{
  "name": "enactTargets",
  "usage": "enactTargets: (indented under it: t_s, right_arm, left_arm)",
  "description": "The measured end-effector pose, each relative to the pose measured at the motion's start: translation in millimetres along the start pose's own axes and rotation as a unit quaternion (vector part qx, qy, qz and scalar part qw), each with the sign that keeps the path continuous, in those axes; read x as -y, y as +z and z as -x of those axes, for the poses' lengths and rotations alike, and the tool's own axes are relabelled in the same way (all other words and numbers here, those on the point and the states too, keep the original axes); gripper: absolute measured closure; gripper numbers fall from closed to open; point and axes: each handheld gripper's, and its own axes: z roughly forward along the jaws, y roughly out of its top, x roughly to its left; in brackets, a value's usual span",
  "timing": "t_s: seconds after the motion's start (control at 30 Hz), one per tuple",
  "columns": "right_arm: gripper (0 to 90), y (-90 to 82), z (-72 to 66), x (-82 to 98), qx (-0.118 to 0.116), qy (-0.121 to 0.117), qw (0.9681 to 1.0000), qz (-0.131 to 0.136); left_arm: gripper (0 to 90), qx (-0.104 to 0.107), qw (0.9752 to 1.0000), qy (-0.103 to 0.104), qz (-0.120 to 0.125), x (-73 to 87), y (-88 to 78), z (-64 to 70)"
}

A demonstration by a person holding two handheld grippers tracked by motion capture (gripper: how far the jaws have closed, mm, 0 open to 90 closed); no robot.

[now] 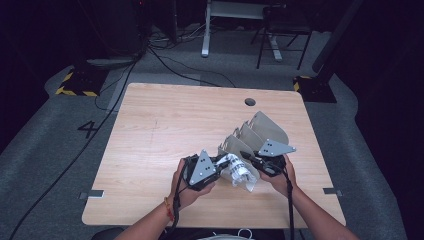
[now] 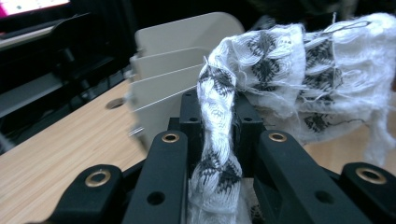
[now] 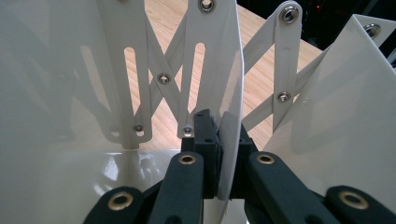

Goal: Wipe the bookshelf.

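Cloth: white with black pattern, frayed, bunched, lifted beside the rack.
Rack: beige, expanding dividers, upright on table.

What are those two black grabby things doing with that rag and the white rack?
A person at a wooden table works a gripper in each hand. The left gripper has its fingers shut on a white, black-patterned cloth, bunched up and held above the tabletop. The right gripper has its fingers clamped on one divider of a beige folding rack, which stands on the table. The cloth hangs at the rack's near end, not yet inside a slot.
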Motion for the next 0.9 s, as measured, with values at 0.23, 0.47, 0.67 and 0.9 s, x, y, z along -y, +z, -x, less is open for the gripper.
enactTargets:
  t_s: [0.23, 0.47, 0.67, 0.9]
  right_arm:
    - [88.0, -1.3, -3.4, 0.1, -0.011, -0.009, 0.9999, 0.003]
    - [88.0, -2.1, -3.2, 0.3, -0.016, -0.014, 0.9998, 0.004]
    - [88.0, -2.9, -3.2, 0.8, -0.022, -0.014, 0.9996, 0.005]
    - [87.9, -4.0, -4.2, 1.1, -0.021, -0.016, 0.9996, 0.004]
  left_arm:
    - [78.9, 0.045, 0.998, 0.022, -0.037, 10.6, 18.0, 17.3]
    - [79.2, 0.071, 0.9908, 0.029, -0.111, 36.2, 38.3, 25.8]
    - [79.0, 0.057, 0.9861, 0.013, -0.156, 53.3, 38.5, 22.8]
    - [78.9, 0.039, 0.9847, -0.006, -0.17, 61.8, 24.6, 1.6]
